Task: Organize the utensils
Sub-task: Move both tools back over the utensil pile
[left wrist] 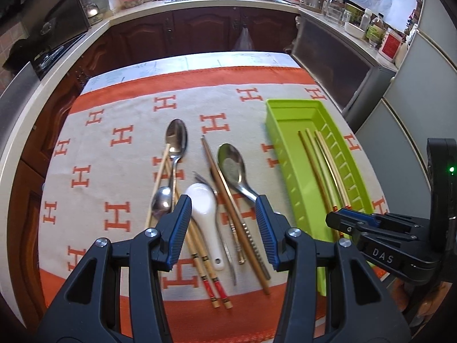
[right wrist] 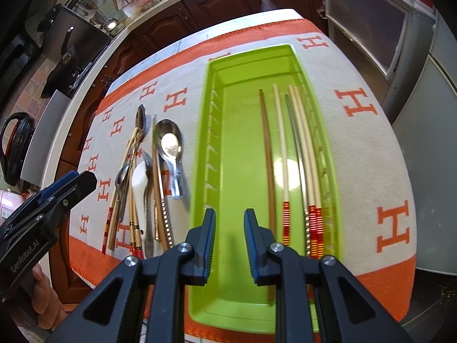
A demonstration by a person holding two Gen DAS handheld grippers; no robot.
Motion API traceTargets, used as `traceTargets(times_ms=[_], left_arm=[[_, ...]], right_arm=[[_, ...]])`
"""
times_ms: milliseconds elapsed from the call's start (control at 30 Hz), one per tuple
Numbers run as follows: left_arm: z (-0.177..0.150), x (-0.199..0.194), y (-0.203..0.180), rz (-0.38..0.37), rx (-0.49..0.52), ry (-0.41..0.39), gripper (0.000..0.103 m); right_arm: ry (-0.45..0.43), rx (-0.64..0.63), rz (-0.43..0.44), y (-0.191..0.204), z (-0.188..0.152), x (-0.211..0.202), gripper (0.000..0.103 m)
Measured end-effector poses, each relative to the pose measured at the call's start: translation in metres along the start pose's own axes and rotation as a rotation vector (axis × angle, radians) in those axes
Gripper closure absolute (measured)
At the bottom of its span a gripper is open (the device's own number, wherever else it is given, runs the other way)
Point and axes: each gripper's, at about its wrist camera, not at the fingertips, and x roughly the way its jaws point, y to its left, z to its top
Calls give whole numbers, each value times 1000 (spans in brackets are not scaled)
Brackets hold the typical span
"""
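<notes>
From the left wrist, the left gripper [left wrist: 222, 223] is seen held with its fingers spread wide and empty above a loose heap of utensils near the front edge of the tablecloth [left wrist: 94, 148]. In the heap a white ceramic spoon [left wrist: 201, 203], two steel spoons [left wrist: 232, 163], brown chopsticks [left wrist: 228, 203] and banded chopsticks [left wrist: 200, 254] are crossed over one another. The ceramic spoon is judged brittle and slick, best taken across its bowl; the chopsticks are light and stiff, and a grip at mid-shaft is advised.

From the right wrist, the right gripper [right wrist: 230, 223] is shown parted a little, with nothing held, over the near end of the green tray [right wrist: 205, 148], which lies toward the cloth's right edge. Several chopsticks [right wrist: 281, 148] are laid lengthwise inside it. Kitchen counters and dark cabinets are visible behind.
</notes>
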Motion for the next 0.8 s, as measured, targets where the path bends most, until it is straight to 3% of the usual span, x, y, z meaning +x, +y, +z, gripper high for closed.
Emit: traceTargets(times_ms=[300, 800], left_arm=[[-8, -4, 27, 17, -30, -7, 60], [-40, 17, 98, 12, -114, 55, 60]], right_arm=[[1, -54, -7, 31, -2, 0, 83], [-4, -173, 7, 96, 1, 11, 83]])
